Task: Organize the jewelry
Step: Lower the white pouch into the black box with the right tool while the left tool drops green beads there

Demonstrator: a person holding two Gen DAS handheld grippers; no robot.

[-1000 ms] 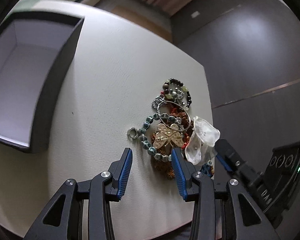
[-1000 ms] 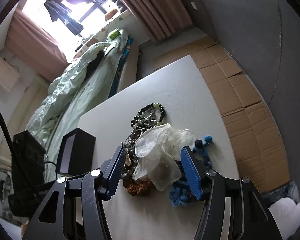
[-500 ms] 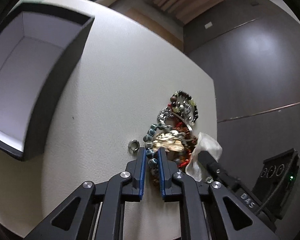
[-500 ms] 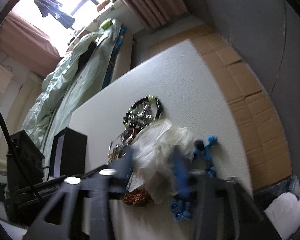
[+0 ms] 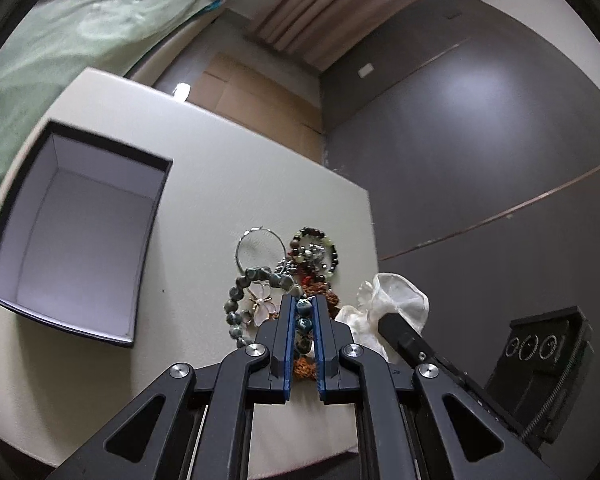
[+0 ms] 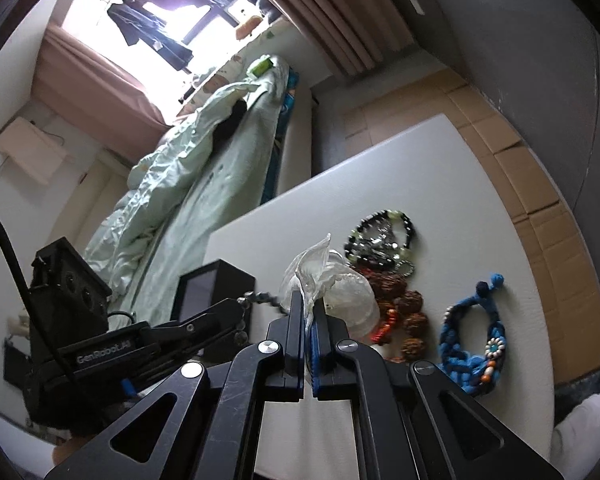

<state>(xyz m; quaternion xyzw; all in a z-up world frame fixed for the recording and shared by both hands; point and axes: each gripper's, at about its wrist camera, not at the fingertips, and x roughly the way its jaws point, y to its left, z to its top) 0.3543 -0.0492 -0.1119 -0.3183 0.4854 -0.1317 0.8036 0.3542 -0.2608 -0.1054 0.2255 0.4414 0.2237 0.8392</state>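
Left gripper (image 5: 303, 322) jaws nearly closed, pinching the grey-green beaded bracelet (image 5: 244, 300) by a couple of beads; rest of the loop hangs/lies toward the left of the fingers over a small gold flower brooch (image 5: 262, 304). Right gripper (image 6: 309, 320) jaws closed down on a thin translucent white plastic bag (image 6: 328, 280), which bunches up above the fingertips. Left view only: open dark box (image 5: 80, 220) with pale lining, sitting on the white table (image 5: 228, 168) well left of the jewelry pile, plus a thin silver hoop (image 5: 260, 250) lying flat beside a dark bead bracelet with pale green beads (image 5: 316, 250). Right view only: blue crocheted necklace (image 6: 474, 344) lying apart from the pile near the table's right edge, brown-orange chunky beads (image 6: 400, 312) just beside the bag, bed with green duvet (image 6: 188, 184) and bright window behind. Right view also shows the left tool from the side, bead strand dangling from its tip. Can't tell whether the bracelet is fully off the table.
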